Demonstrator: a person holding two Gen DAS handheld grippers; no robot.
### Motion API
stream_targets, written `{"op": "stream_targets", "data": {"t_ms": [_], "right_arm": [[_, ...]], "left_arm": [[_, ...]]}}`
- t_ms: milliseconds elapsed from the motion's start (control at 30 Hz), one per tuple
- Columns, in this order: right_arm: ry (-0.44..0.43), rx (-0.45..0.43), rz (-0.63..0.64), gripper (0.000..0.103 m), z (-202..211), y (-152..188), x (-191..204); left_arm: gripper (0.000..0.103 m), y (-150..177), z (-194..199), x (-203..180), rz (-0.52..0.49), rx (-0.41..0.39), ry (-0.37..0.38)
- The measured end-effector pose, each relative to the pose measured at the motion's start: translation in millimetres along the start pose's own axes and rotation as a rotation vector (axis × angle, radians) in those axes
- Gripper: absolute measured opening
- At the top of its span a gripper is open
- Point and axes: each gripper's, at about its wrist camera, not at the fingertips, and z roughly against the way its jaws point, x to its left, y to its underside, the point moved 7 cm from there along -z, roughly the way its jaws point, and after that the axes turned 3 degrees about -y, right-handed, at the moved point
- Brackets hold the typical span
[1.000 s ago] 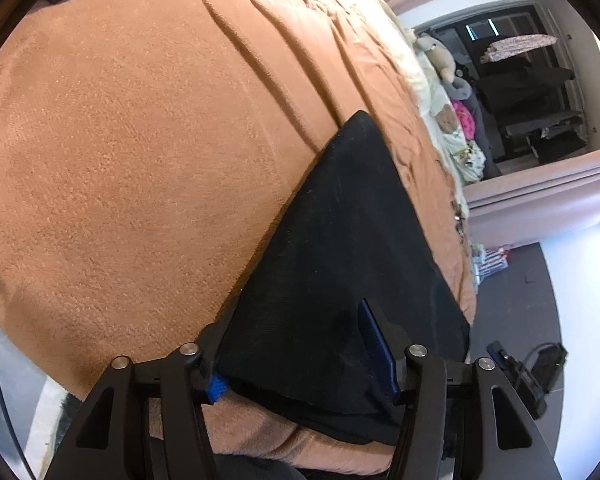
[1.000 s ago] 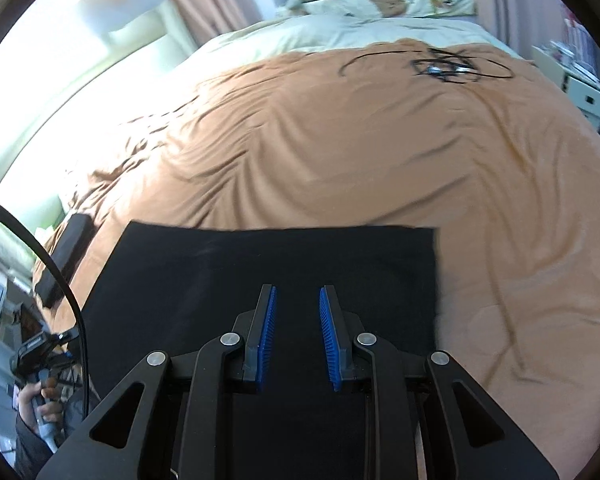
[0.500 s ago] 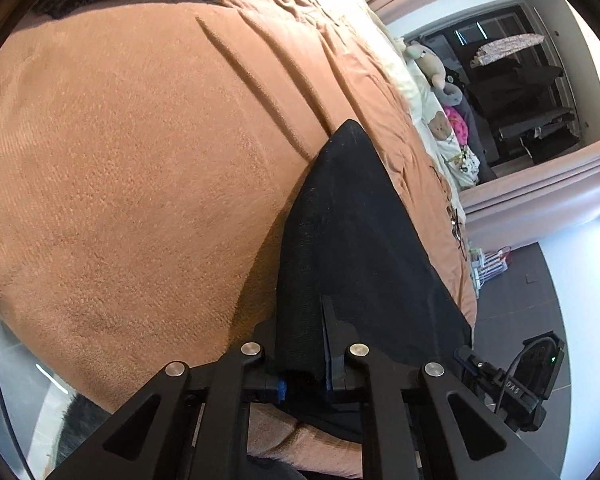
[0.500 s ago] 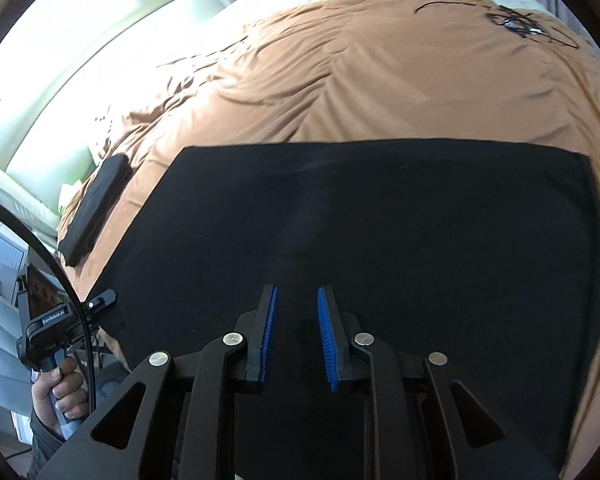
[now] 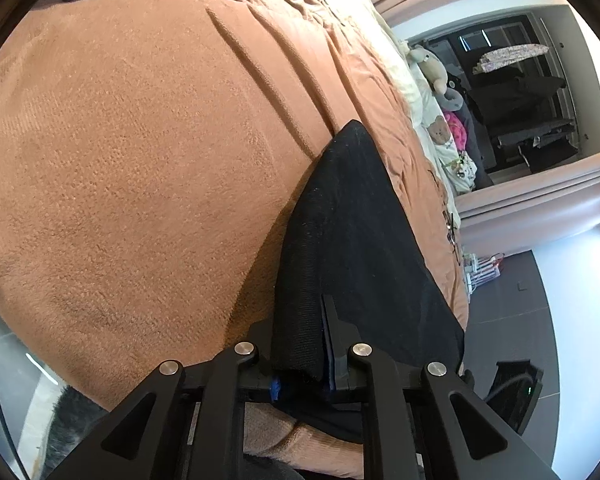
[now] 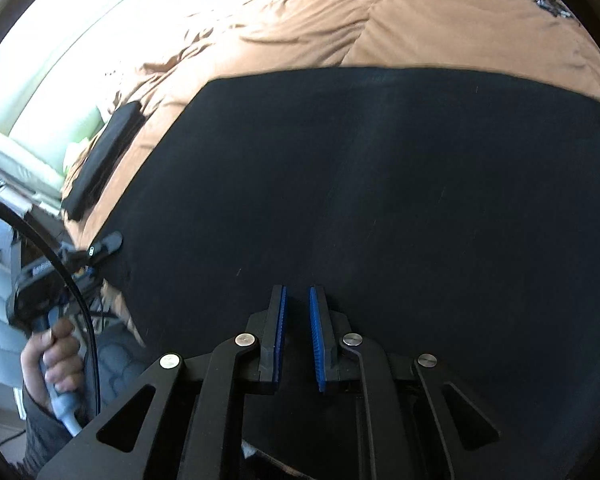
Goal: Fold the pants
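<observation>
Pinching the pants (image 5: 352,240) edge, my left gripper (image 5: 300,344) has clamped between its jaws (open a second ago), so lifting can start; my right gripper (image 6: 297,332), jaws slightly apart, hovers above the cloth on the bedspread (image 5: 140,140).

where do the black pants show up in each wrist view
Left wrist: the black pants fill a wedge from bottom centre up to mid-frame, their near edge clamped in the left gripper.
Right wrist: the pants cover most of the lower and middle frame, under the right gripper, whose fingers stand slightly apart.
Shared landmark: the orange-brown blanket beneath the pants.
</observation>
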Motion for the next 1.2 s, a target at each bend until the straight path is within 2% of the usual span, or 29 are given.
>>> {"op": "stream_targets", "data": {"t_ms": [100, 200, 300, 333, 467, 1200], "right_arm": [[-0.026, 0.036, 0.005, 0.009, -3.9, 16.4, 6.6], [-0.03, 0.07, 0.023, 0.009, -8.7, 28.8, 12.3], [-0.031, 0.081, 0.026, 0.009, -6.5, 26.3, 11.8], [-0.026, 0.075, 0.024, 0.005, -3.6, 23.6, 10.7], [0.028, 0.026, 0.024, 0.005, 3.7, -1.4, 2.0], [0.177, -0.026, -0.038, 0.0, -50.5, -121.1, -40.9]], "left_arm": [[0.017, 1.4, 0.0, -2.6, -0.005, 0.001, -0.02], [0.022, 3.4, -0.4, -2.6, 0.027, 0.004, -0.001], [0.022, 2.8, 0.1, -1.4, 0.032, -0.006, -0.004], [0.022, 2.1, -0.7, -0.1, 0.037, -0.004, -0.004], [0.022, -0.4, -2.0, 6.4, 0.07, 0.001, 0.01], [0.032, -2.9, -4.2, 9.8, 0.085, 0.005, -0.013]]}}
